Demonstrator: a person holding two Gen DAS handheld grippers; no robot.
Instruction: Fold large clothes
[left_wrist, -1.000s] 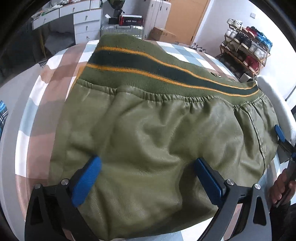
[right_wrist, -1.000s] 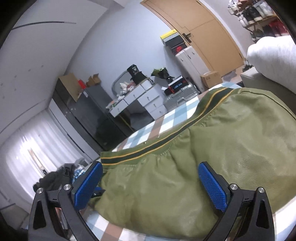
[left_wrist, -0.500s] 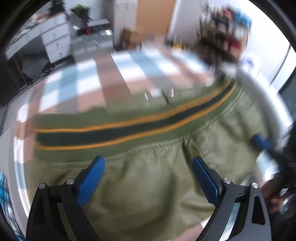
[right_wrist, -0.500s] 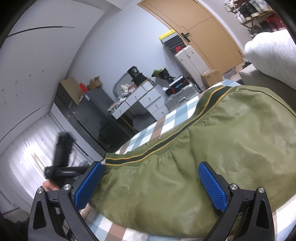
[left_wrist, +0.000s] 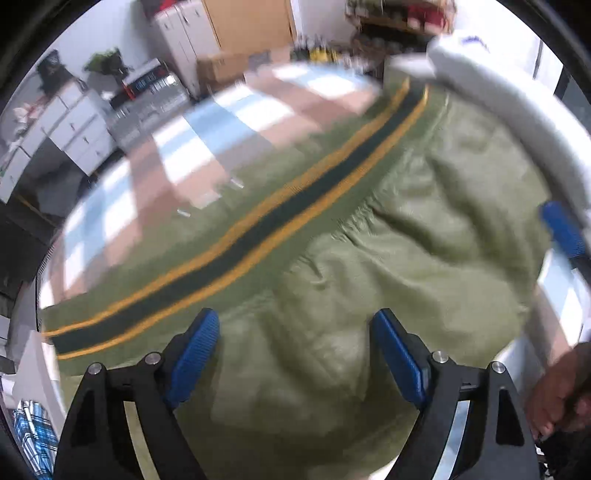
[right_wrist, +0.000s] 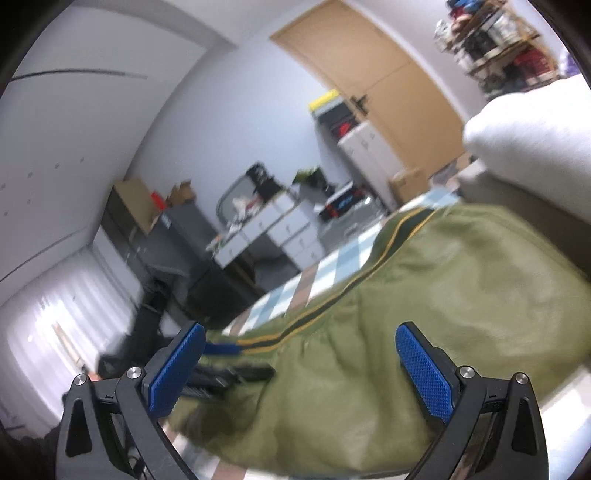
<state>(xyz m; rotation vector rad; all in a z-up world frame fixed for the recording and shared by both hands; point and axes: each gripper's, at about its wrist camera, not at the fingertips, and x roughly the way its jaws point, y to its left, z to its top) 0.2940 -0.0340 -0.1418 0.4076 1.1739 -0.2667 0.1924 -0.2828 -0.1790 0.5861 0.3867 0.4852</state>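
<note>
Jacket (left_wrist: 424, 258) lies under left gripper (left_wrist: 295, 354)

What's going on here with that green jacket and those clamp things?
A person holds a two-finger gripper in each hand over a green jacket spread on a checked bed. The left gripper, jaws just narrowing, is above the jacket without pinching it. The right gripper is open beside it. Nothing is gripped yet.

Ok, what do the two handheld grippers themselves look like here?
Both match: the left gripper and right gripper have black angular finger frames with silver screws and blue, finely textured rubber pads. No cables or markings show.
</note>
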